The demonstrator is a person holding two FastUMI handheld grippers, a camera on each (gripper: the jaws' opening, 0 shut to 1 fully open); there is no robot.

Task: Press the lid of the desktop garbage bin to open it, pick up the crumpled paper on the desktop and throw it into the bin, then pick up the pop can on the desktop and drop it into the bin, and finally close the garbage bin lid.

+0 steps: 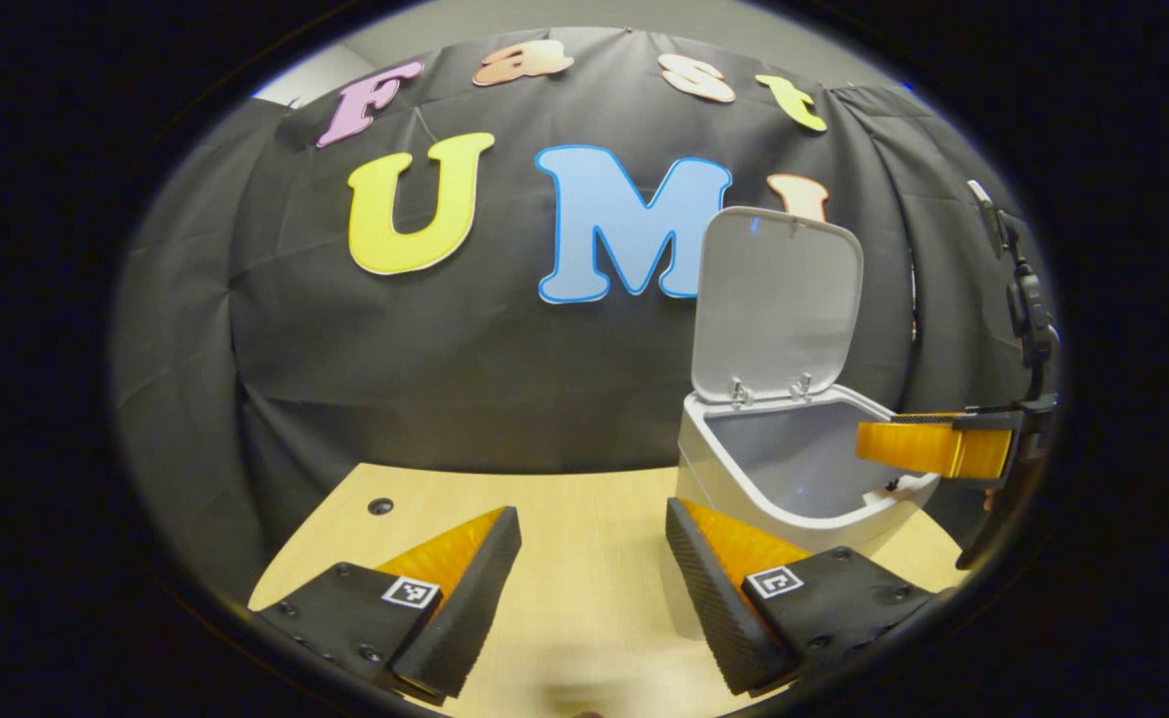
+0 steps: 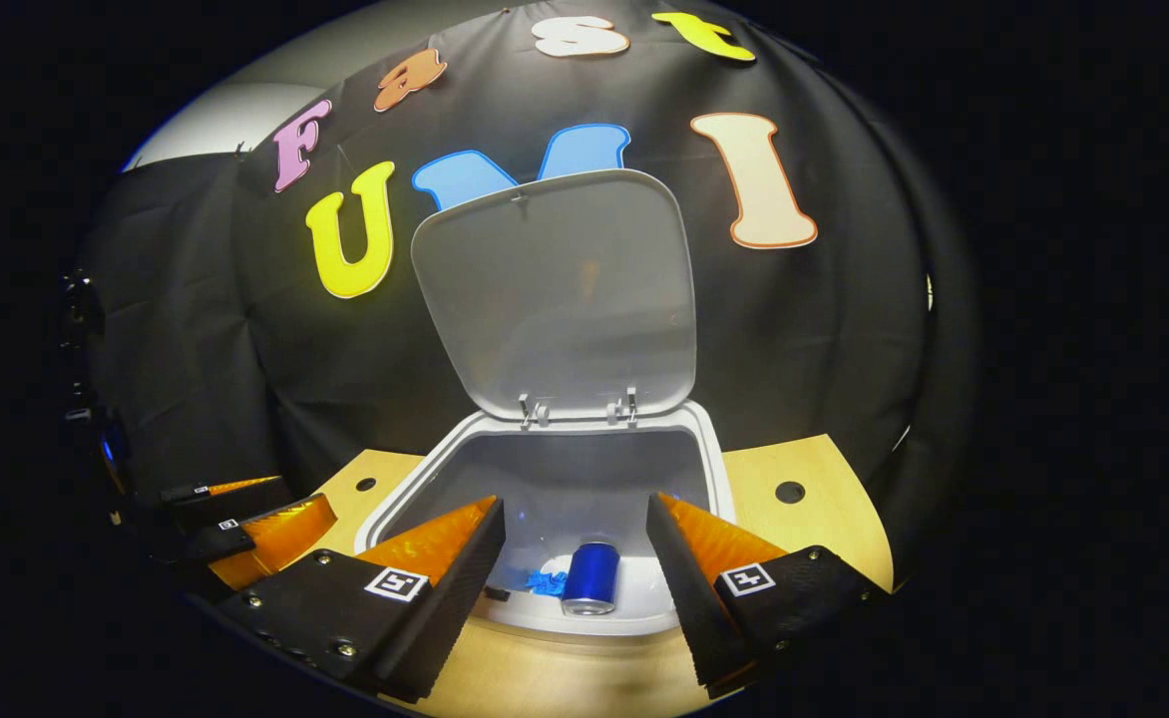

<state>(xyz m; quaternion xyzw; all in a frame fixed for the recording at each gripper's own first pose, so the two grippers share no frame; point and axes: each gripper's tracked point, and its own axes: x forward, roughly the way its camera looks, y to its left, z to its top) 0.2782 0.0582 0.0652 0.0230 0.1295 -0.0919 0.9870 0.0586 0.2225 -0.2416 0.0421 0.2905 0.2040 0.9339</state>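
Observation:
The white desktop bin [image 1: 734, 479] stands on the wooden table with its lid [image 1: 779, 299] raised upright at the back. In the right gripper view I look down into the bin [image 2: 714, 449] under its lid [image 2: 555, 289]. A blue pop can [image 2: 591, 576] sits at the bottom, with the blue crumpled paper [image 2: 545, 581] just to its left. My right gripper [image 2: 575, 509] hangs open over the bin's mouth, holding nothing; it also reaches over the bin's right rim in the left gripper view [image 1: 874, 446]. My left gripper [image 1: 592, 514] is open and empty above the table, left of the bin.
The light wooden table [image 1: 565, 588] has small round holes [image 1: 380, 506] [image 2: 790, 492] near its back edge. The black cloth wall hangs close behind the bin. The left gripper [image 2: 275, 519] shows low at the left in the right gripper view.

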